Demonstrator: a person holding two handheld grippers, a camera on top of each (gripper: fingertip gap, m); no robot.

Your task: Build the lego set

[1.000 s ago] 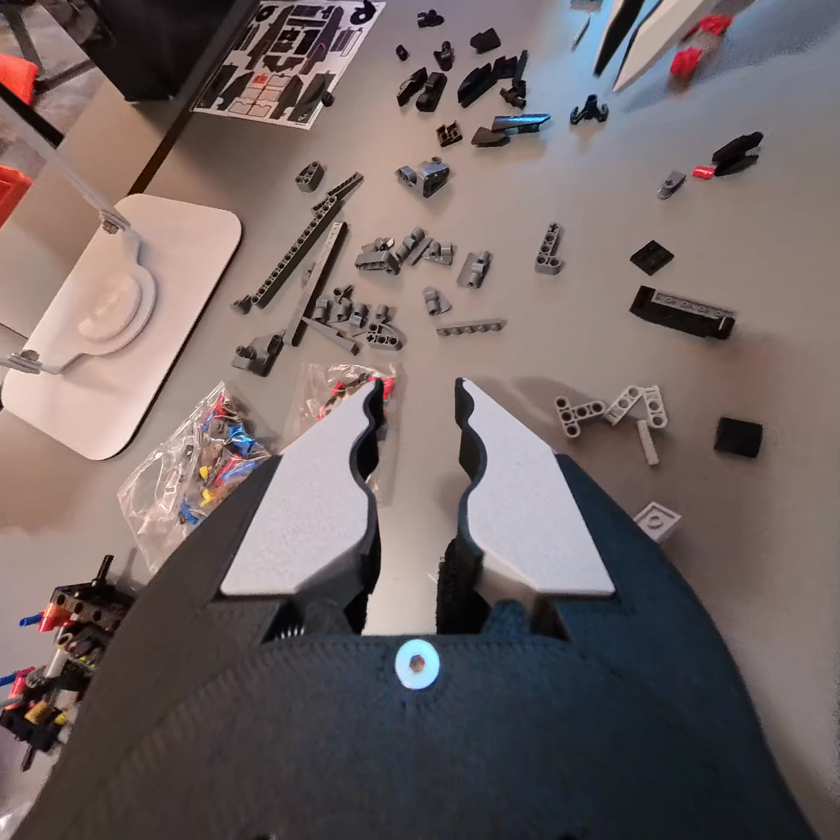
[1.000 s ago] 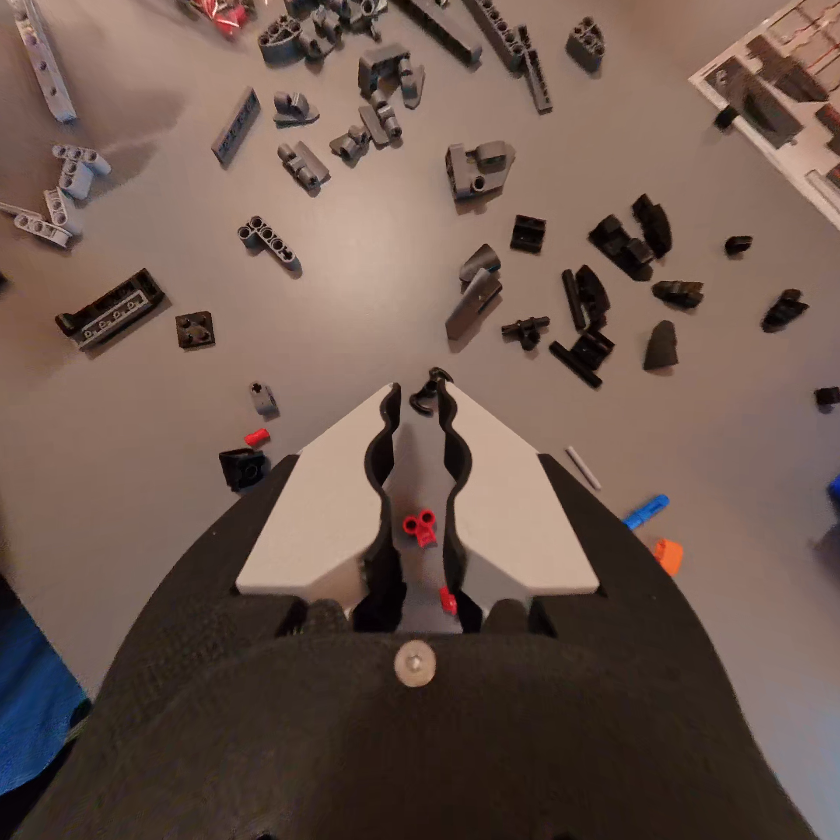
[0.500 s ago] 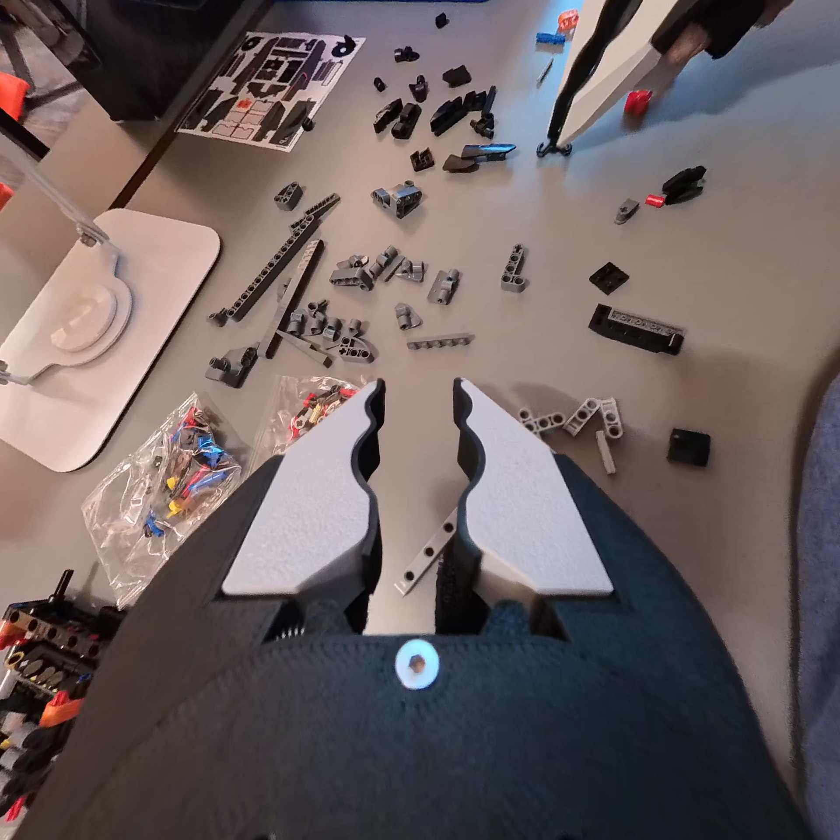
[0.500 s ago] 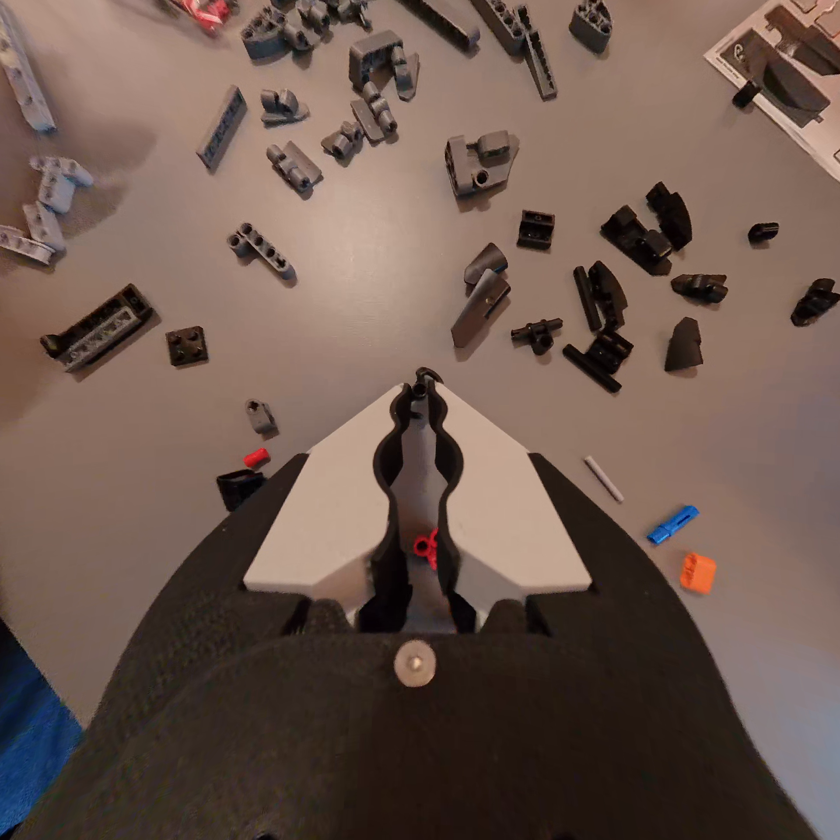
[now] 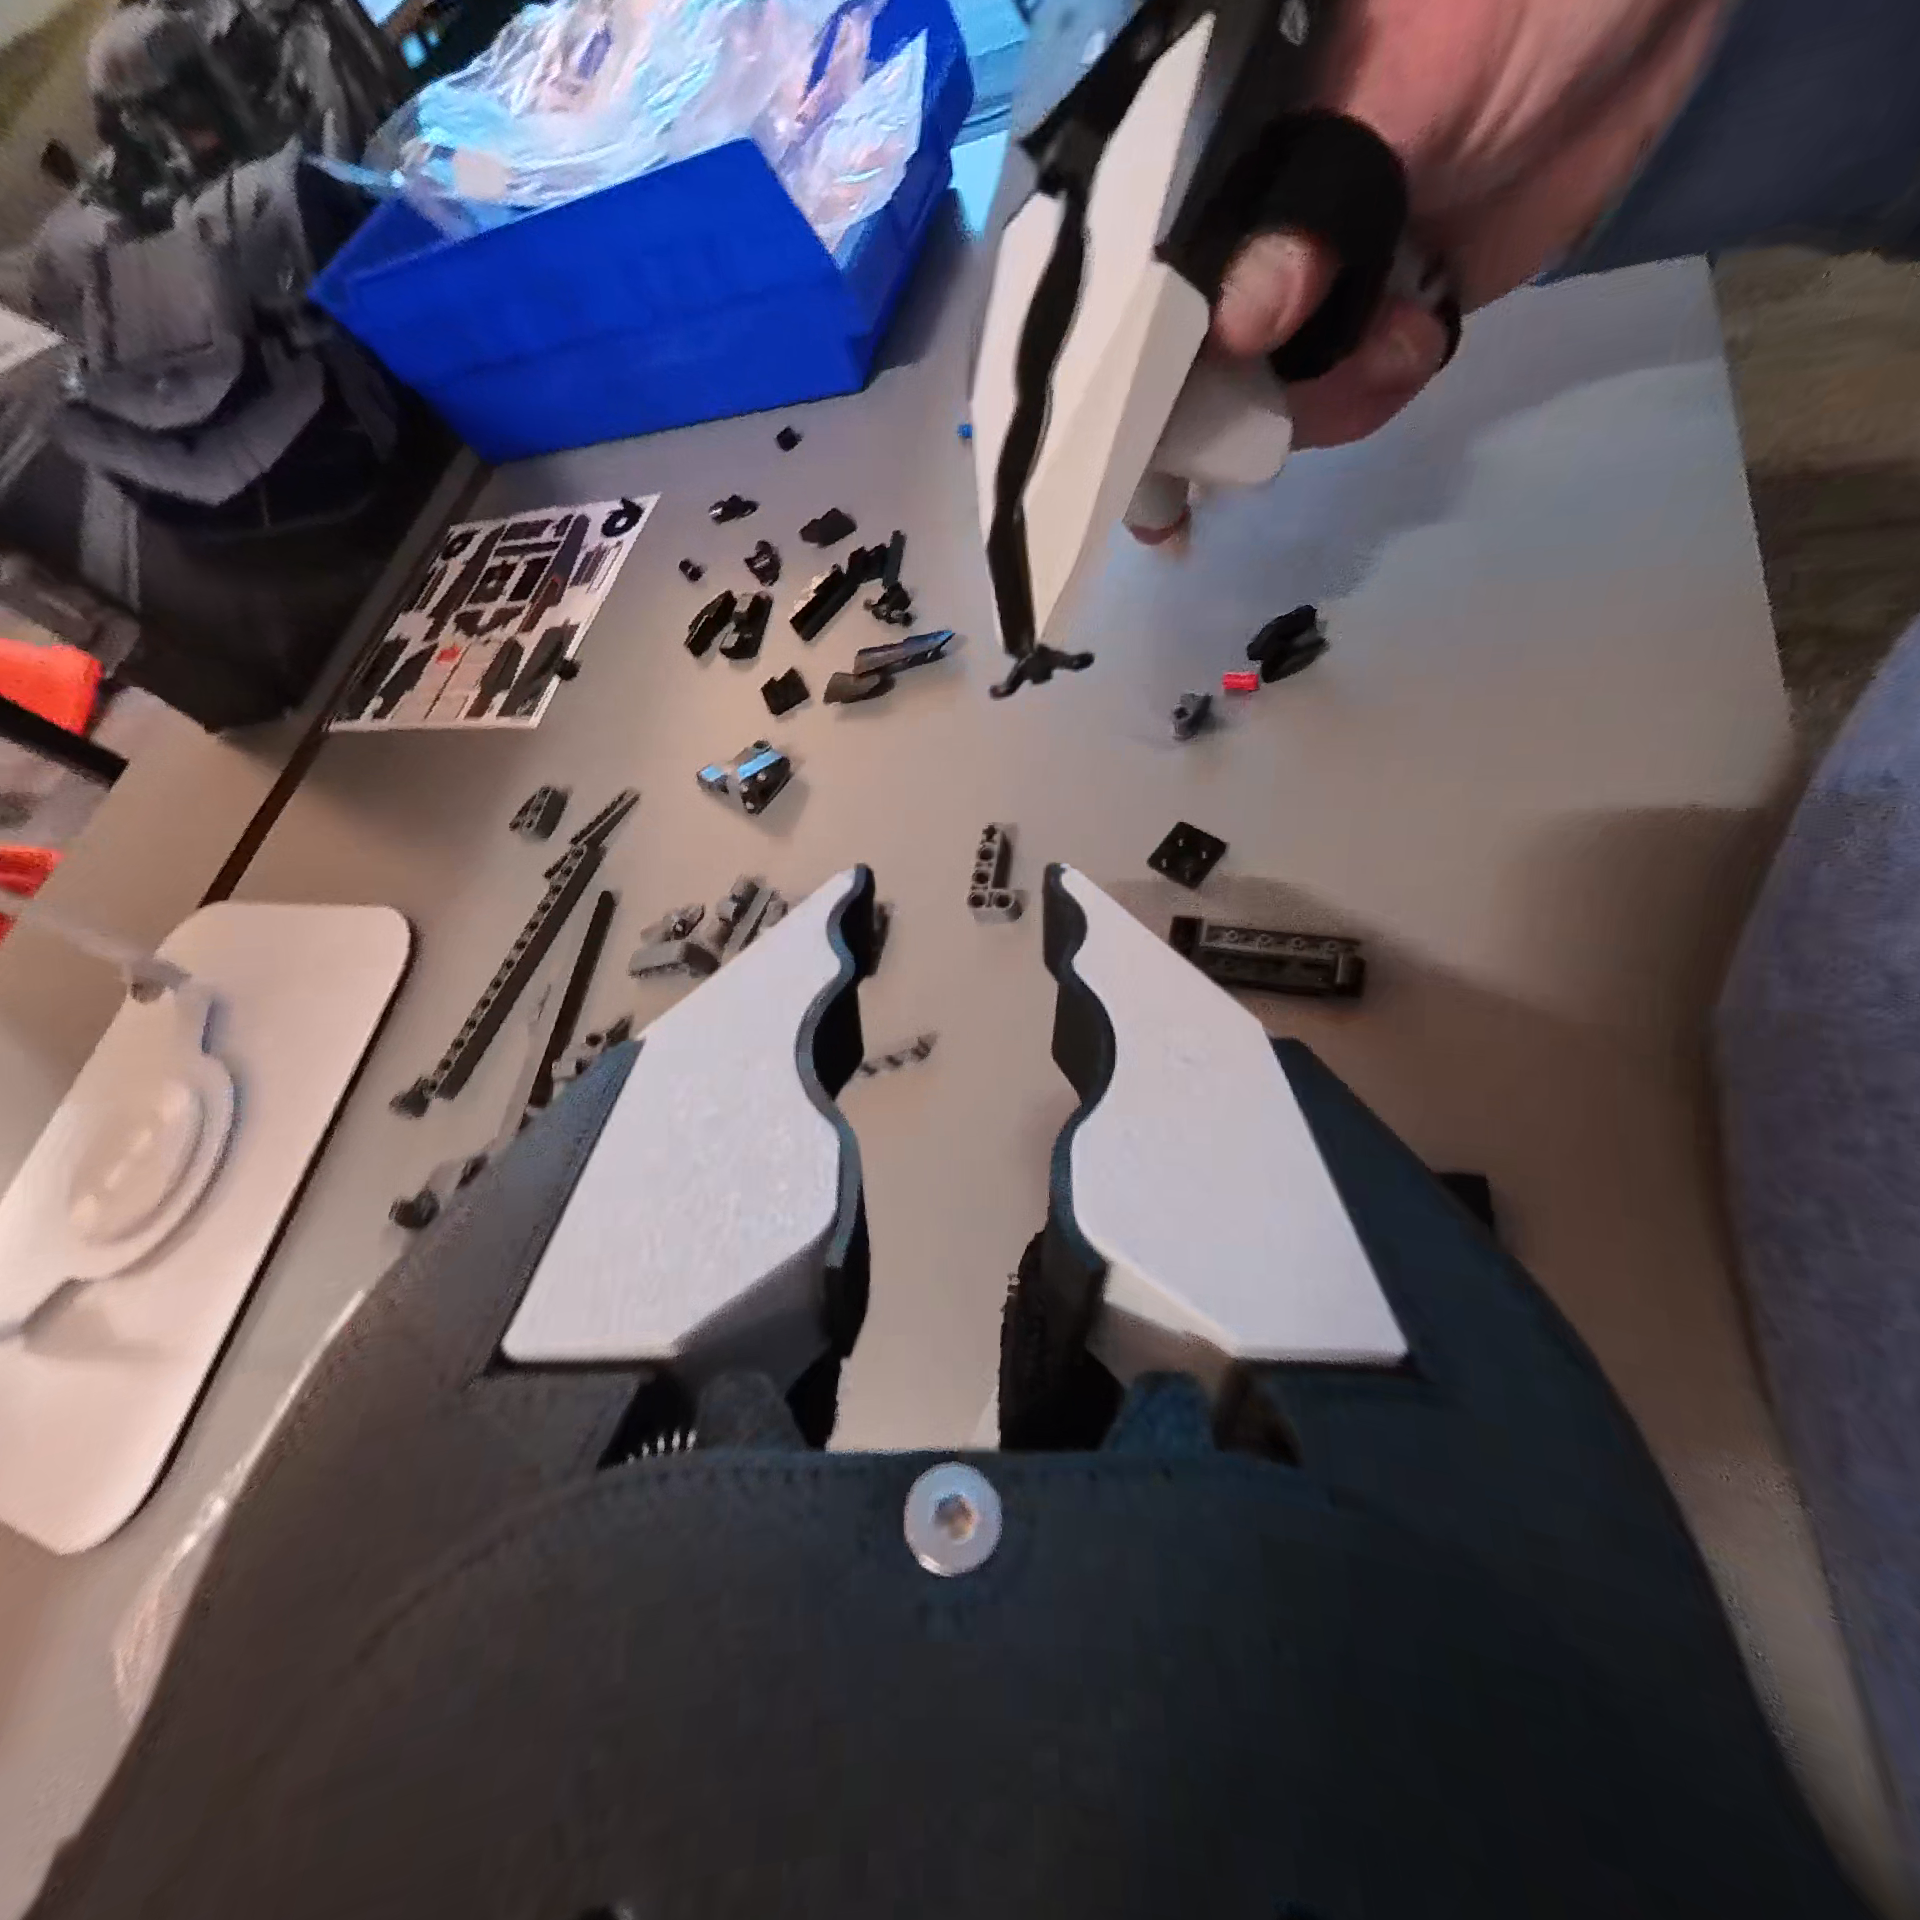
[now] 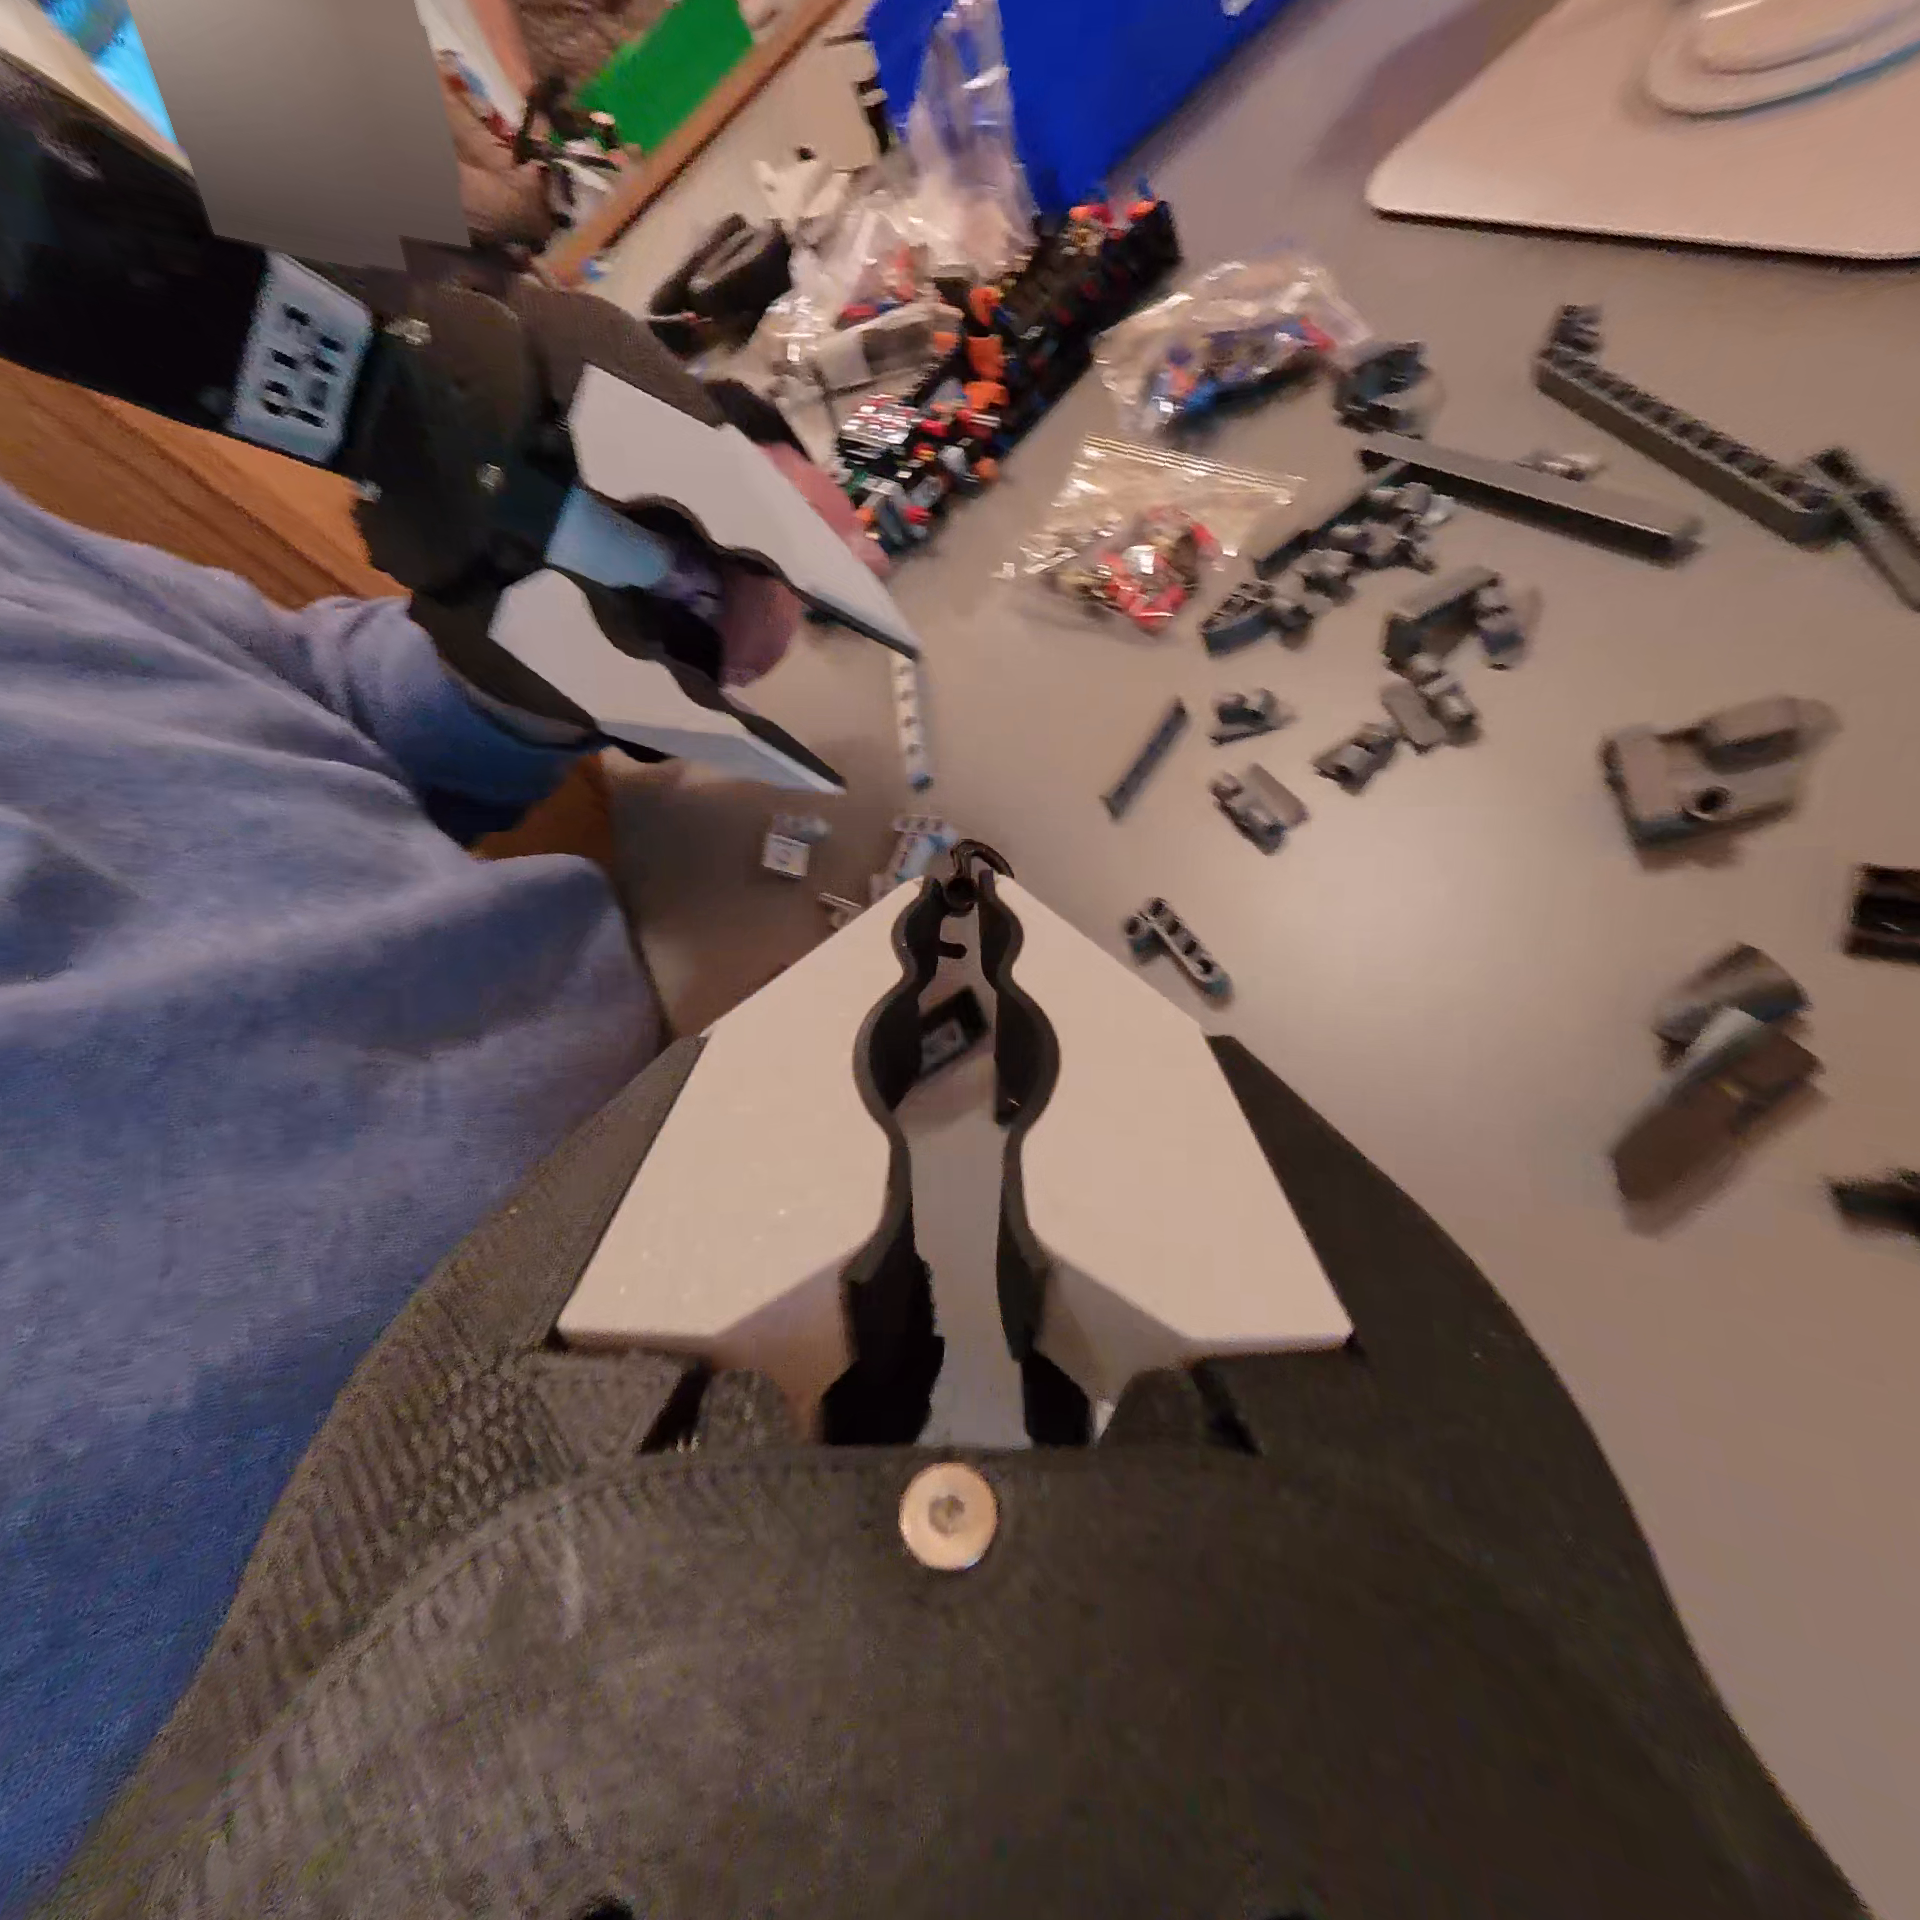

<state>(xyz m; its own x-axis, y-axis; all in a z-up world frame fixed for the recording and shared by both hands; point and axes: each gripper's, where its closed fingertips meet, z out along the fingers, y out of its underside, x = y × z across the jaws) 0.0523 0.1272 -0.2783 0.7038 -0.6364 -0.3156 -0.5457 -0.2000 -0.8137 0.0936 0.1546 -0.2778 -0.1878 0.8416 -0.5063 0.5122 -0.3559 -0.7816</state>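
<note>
Lego pieces lie scattered over the grey bench [image 5: 1455, 582], most of them ahead of both claws. One small black hooked piece [image 6: 971, 868] is pinched at the very tips of the right claw [image 6: 961, 896], lifted clear of the bench. The left claw [image 5: 956, 894] hangs with its fingers apart, holding nothing. A half-built model [image 6: 997, 364] sits well beyond the right claw, among plastic bags. I judge this the fetching step; next the piece must be carried to its mating part and lined up.
</note>
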